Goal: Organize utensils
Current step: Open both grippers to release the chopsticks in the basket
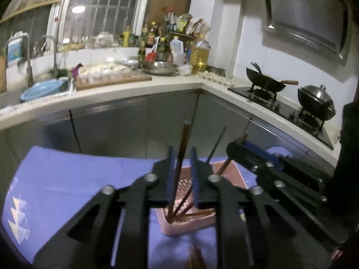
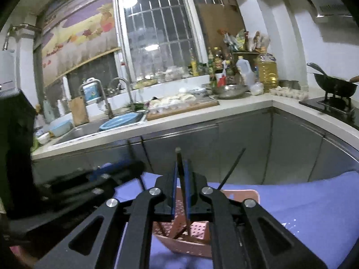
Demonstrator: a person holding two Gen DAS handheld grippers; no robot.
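A pink perforated utensil holder [image 1: 186, 224] stands on a purple cloth and holds several dark brown chopsticks. In the left wrist view my left gripper [image 1: 182, 168] hangs over the holder with its blue-padded fingers apart; a brown chopstick [image 1: 180, 157] stands between them with its lower end in the holder. In the right wrist view my right gripper [image 2: 180, 186] is over the same holder [image 2: 197, 231] and is shut on a dark chopstick [image 2: 179, 168] that points up. The right gripper also shows at the right of the left wrist view [image 1: 258, 154]. A black chopstick [image 2: 231, 170] leans out of the holder.
The purple cloth [image 1: 78, 179] covers the table under the holder. More chopsticks [image 1: 195, 257] lie on it at the near edge. Behind stand grey cabinets and a white counter [image 1: 134, 89] with a sink, cutting board, bottles, and a stove with a wok [image 1: 267, 80].
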